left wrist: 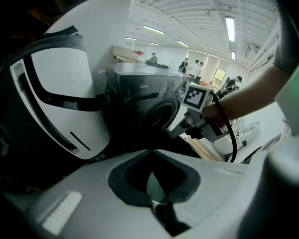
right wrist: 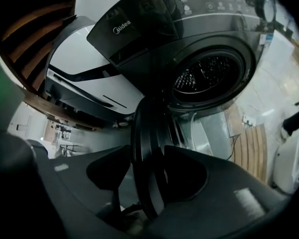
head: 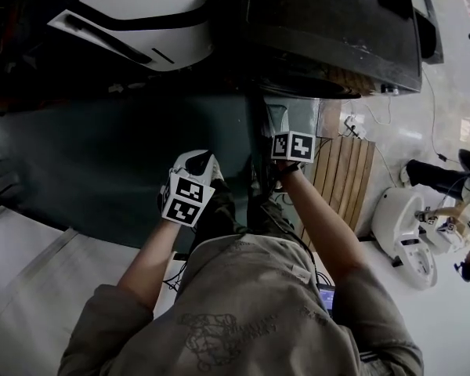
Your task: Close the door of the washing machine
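Below the drum mouth (right wrist: 209, 73) of the washing machine (right wrist: 139, 29): door (right wrist: 143, 128) swung out, edge-on, rim pinched between right gripper (right wrist: 147, 158) jaws. Probably stiff, hinged, weighty; best pushed at that free rim. Long axis pointing up toward the drum mouth. Nearly closed and empty: left gripper (left wrist: 150, 173).

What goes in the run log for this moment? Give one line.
right gripper: jaws clamped on door edge | left gripper: jaws together, empty | door: open | drum: exposed
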